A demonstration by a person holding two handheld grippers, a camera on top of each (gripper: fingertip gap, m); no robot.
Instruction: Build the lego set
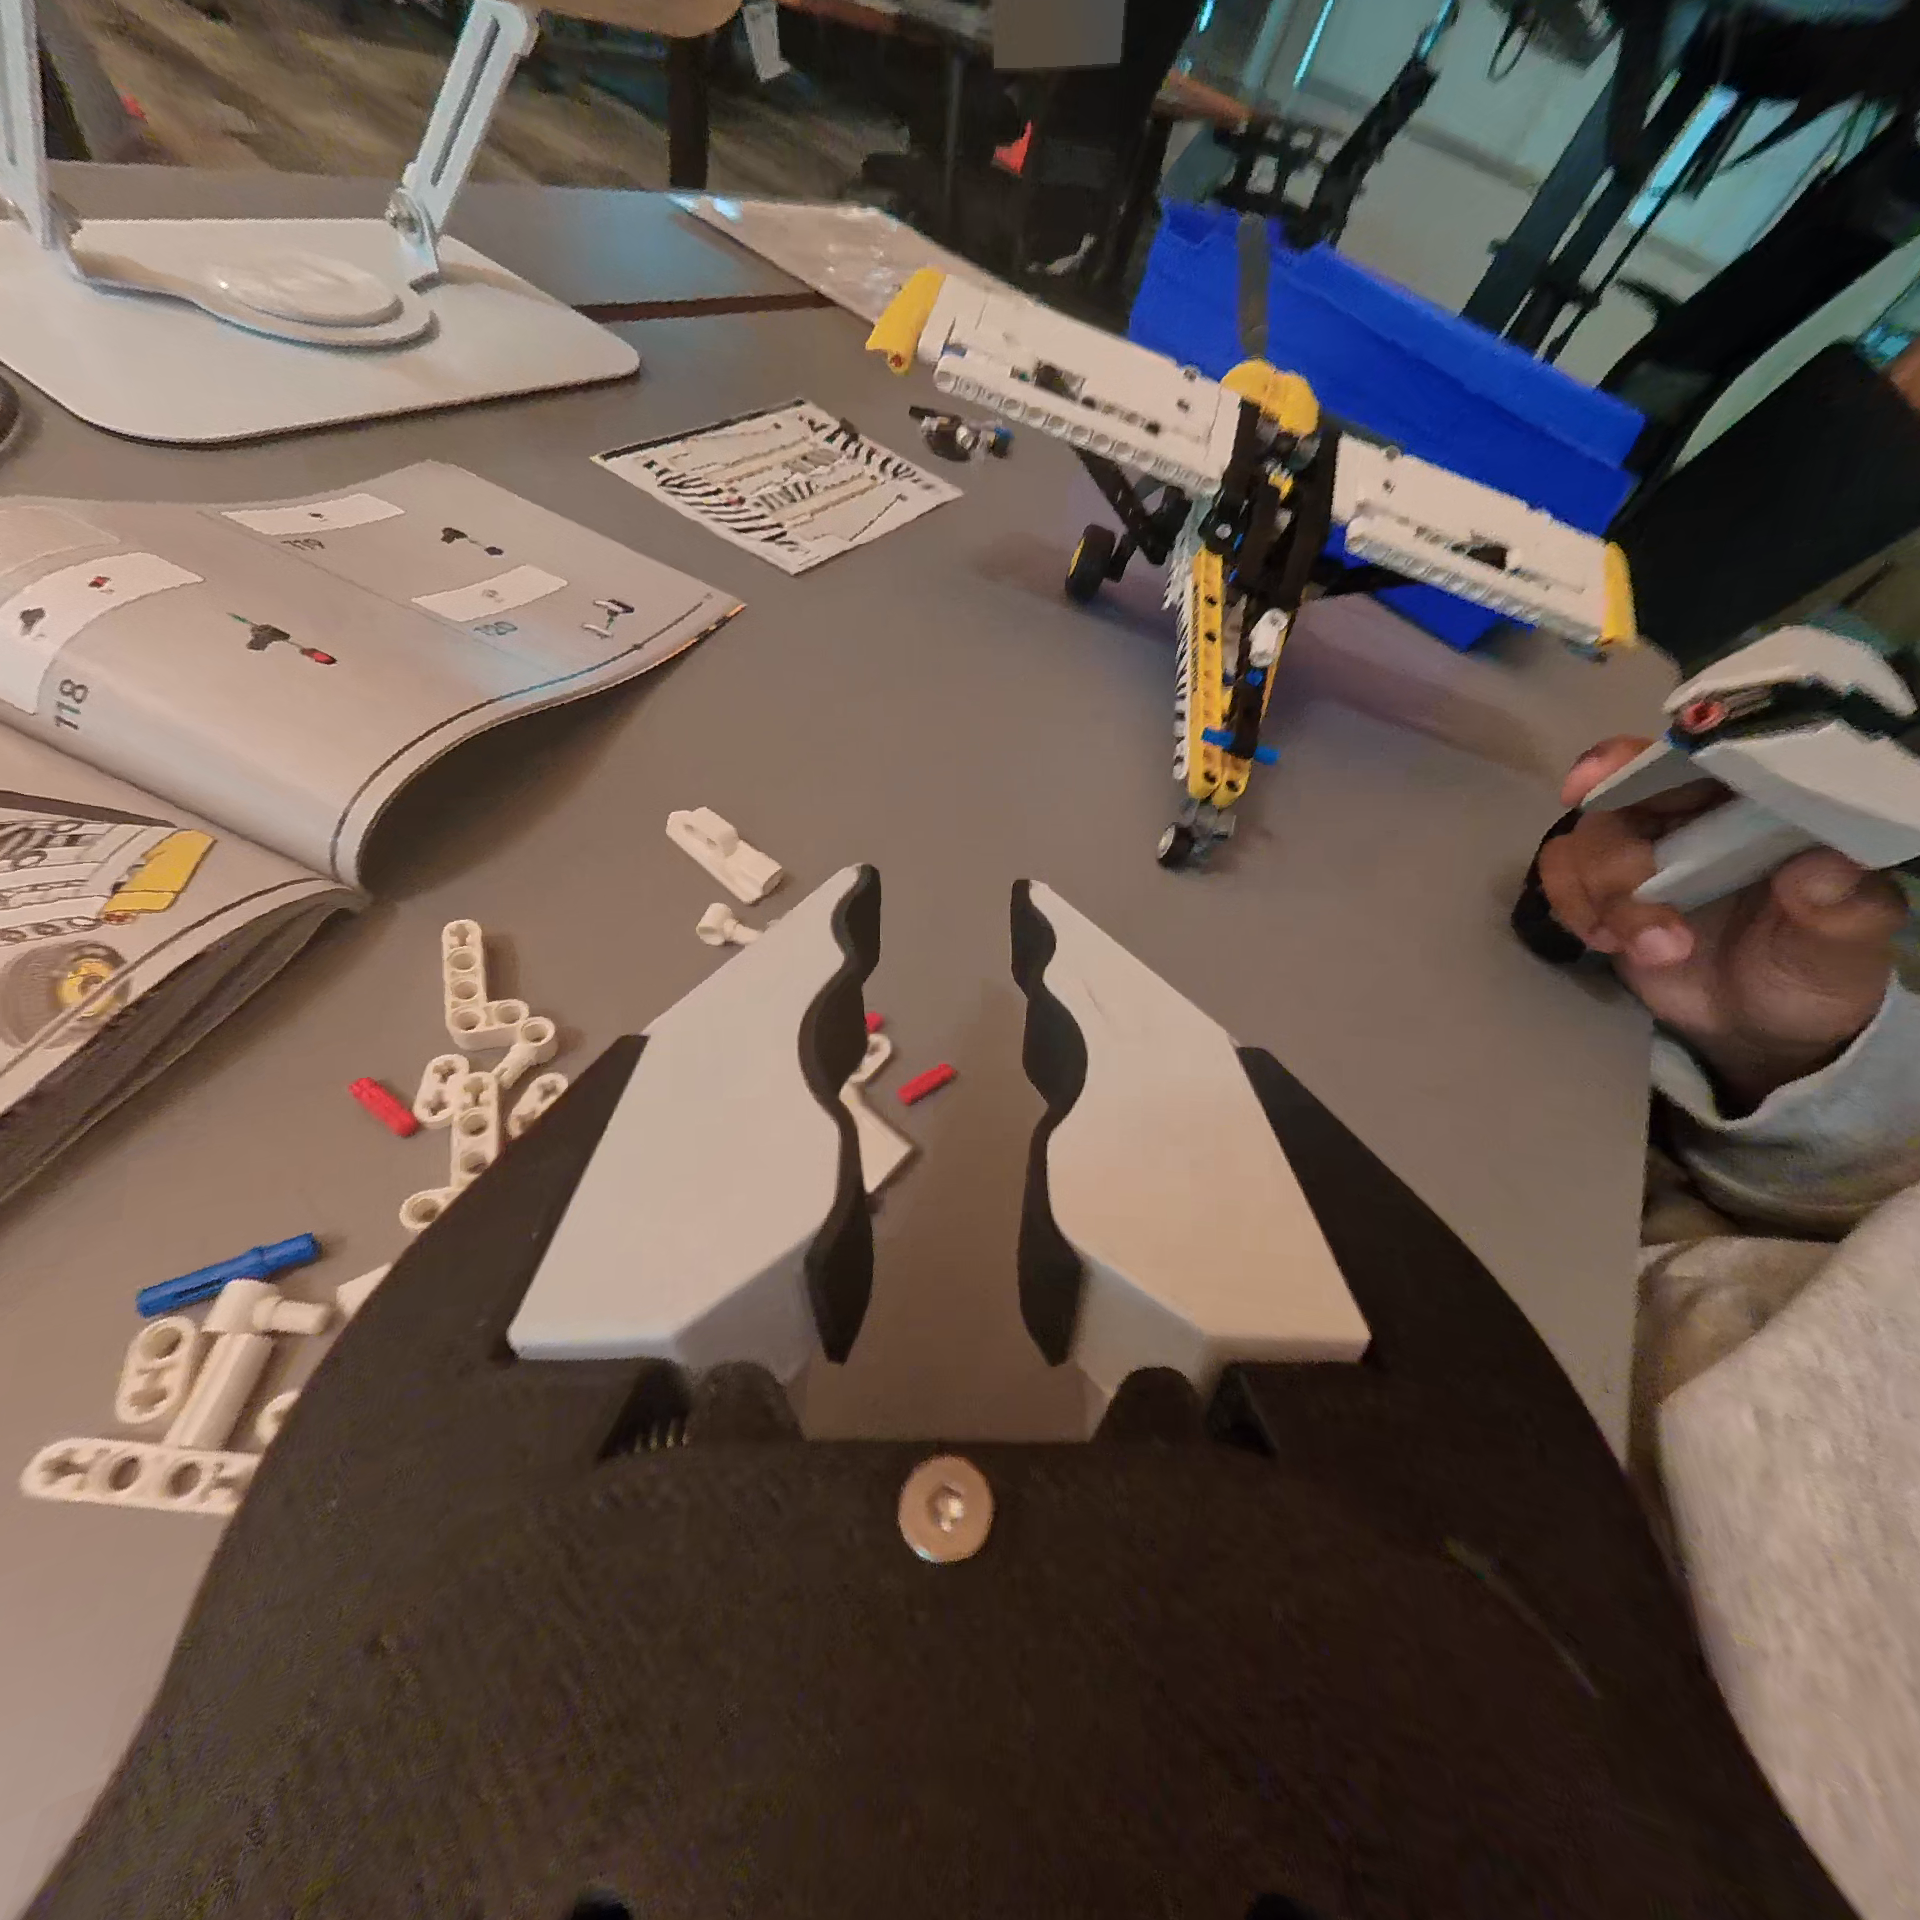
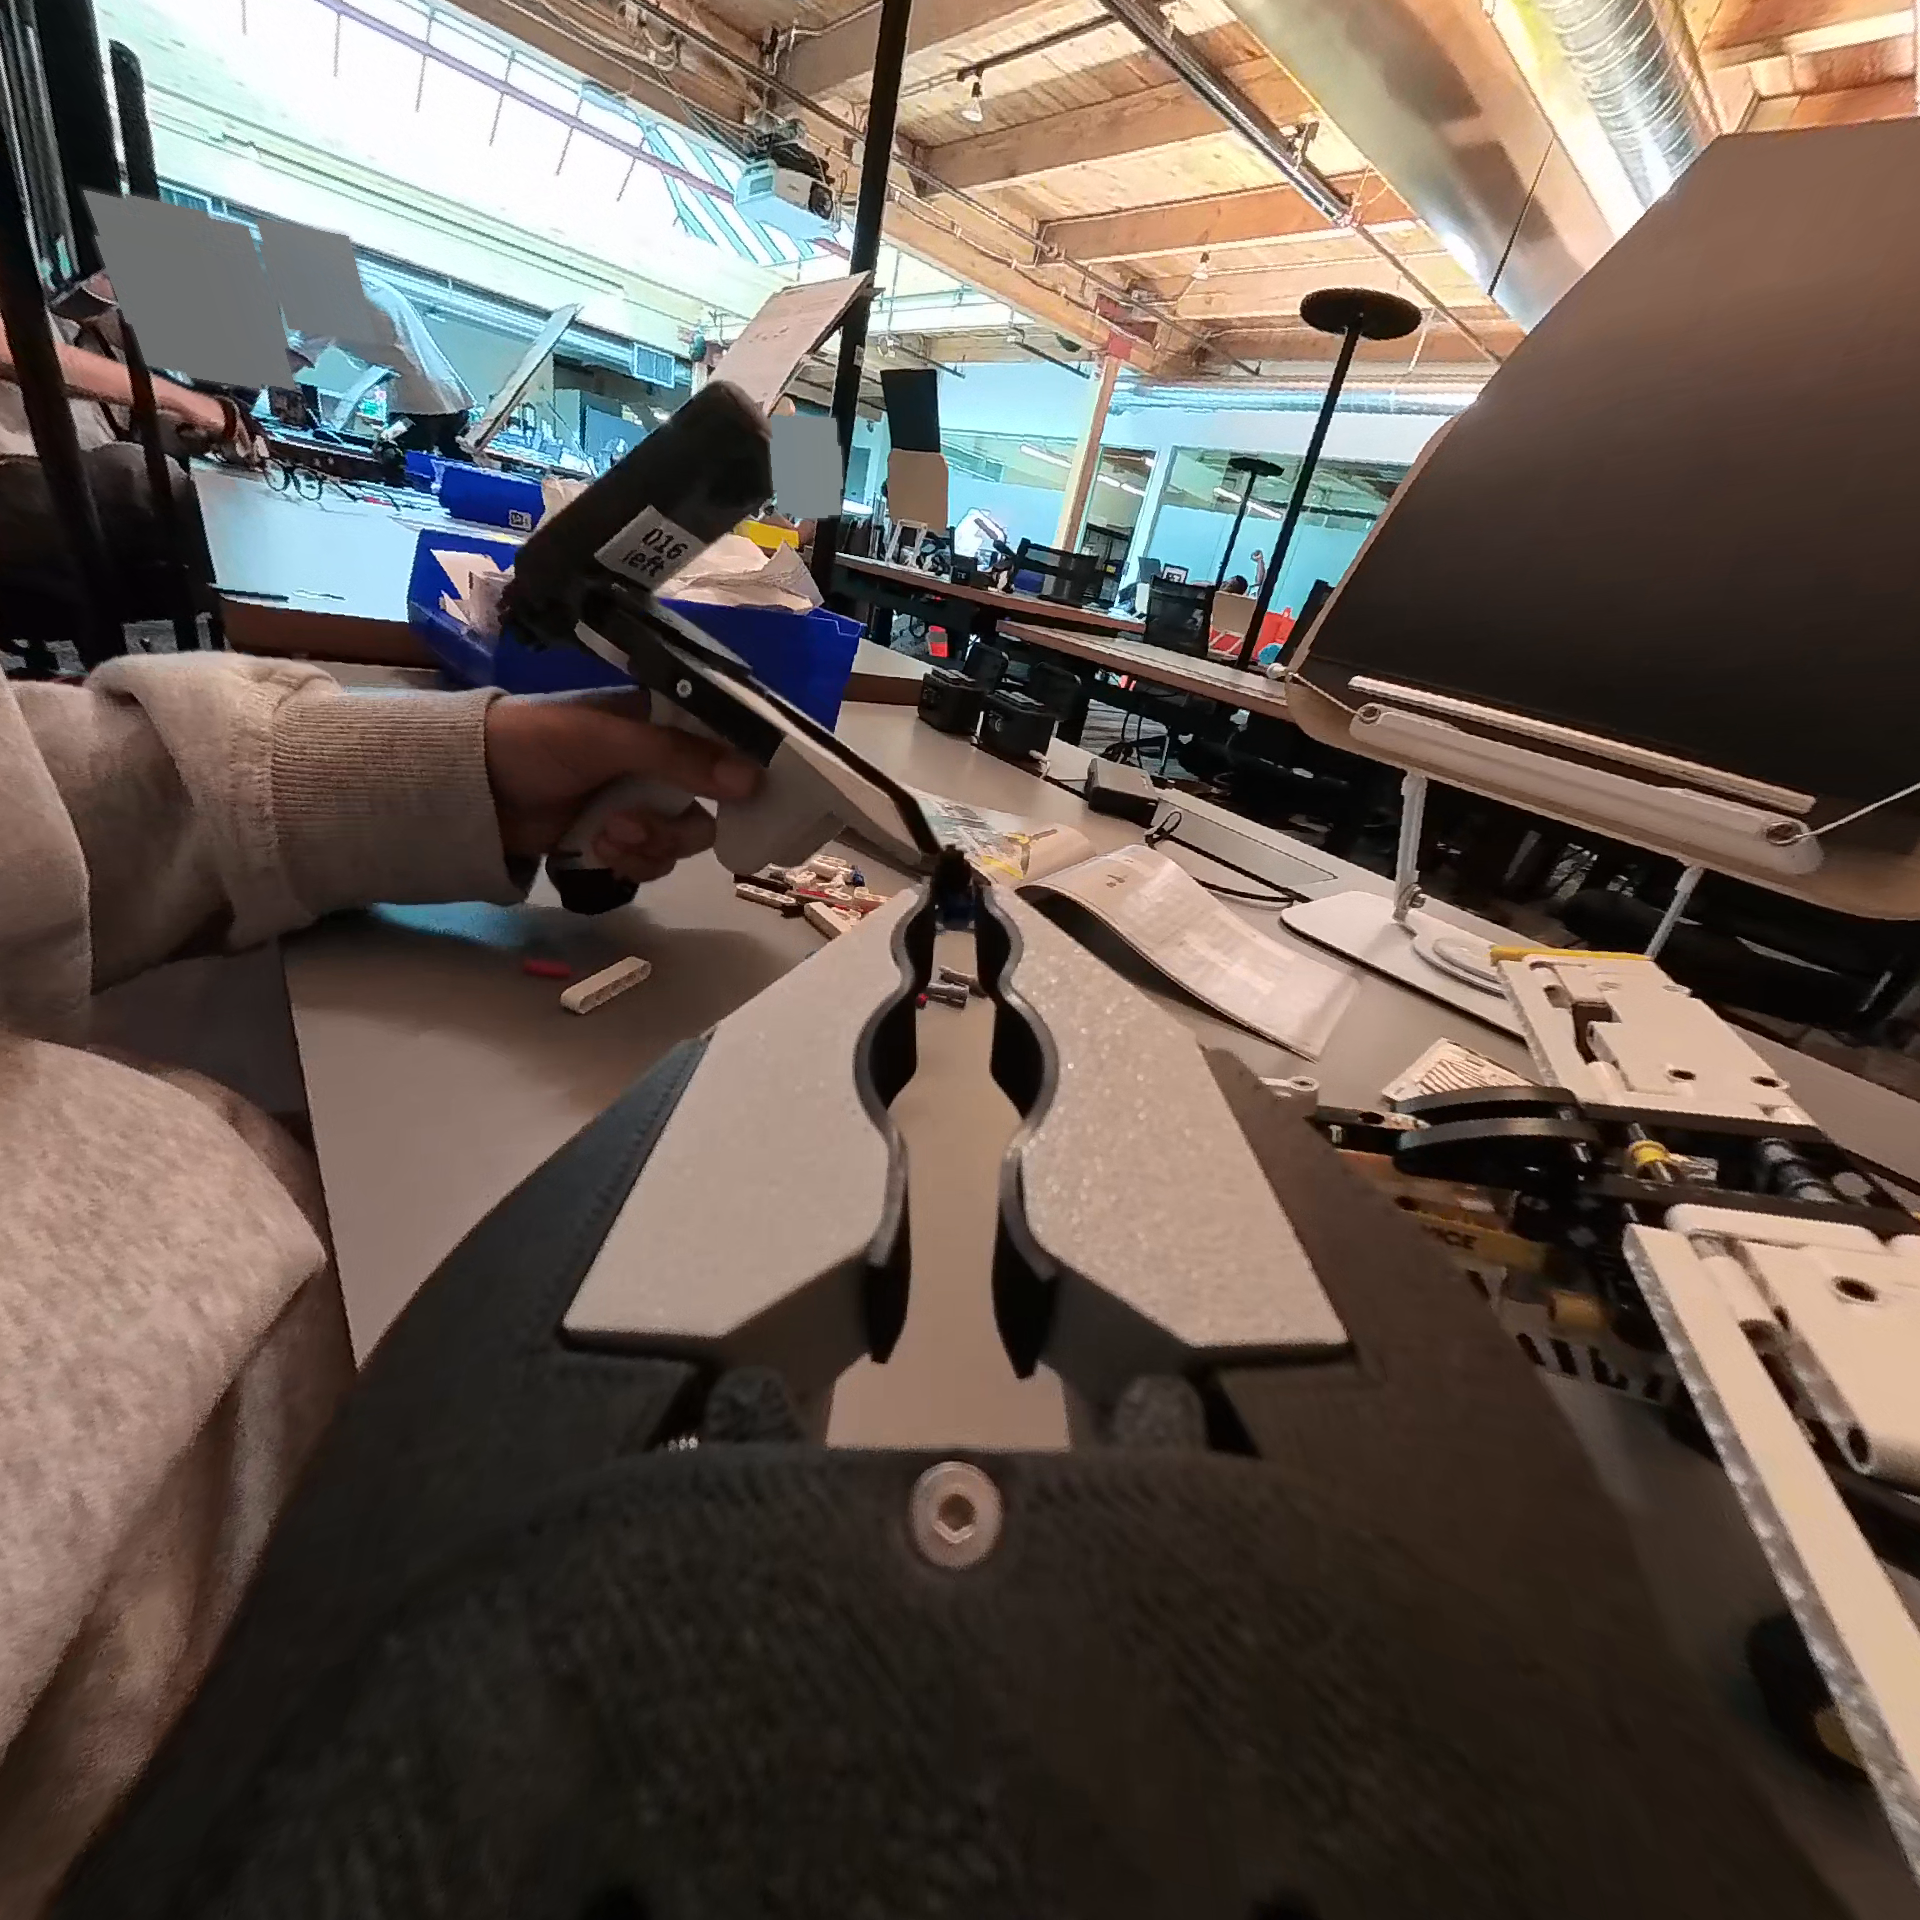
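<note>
A white and yellow Lego plane (image 1: 1247, 499) stands on its wheels on the grey table (image 1: 935, 727); it also shows at the right of the right wrist view (image 2: 1662, 1195). My left gripper (image 1: 943, 904) is open and empty above loose white beams (image 1: 478, 1039) and red pins (image 1: 925, 1083). It also shows in the right wrist view (image 2: 920, 836). My right gripper (image 2: 953, 906) is shut on a small dark and blue piece (image 2: 951, 881) at its tips, held above the table. It shows at the right edge of the left wrist view (image 1: 1766, 748), in a hand.
An open instruction booklet (image 1: 312, 644) lies at the left, with a sticker sheet (image 1: 779, 478) behind it. A blue pin (image 1: 223, 1270) and more white pieces (image 1: 177, 1392) lie near the front left. A white stand base (image 1: 260, 312) and a blue bin (image 1: 1382, 364) stand at the back. Spacing between my two grippers at the tips: around 15 cm.
</note>
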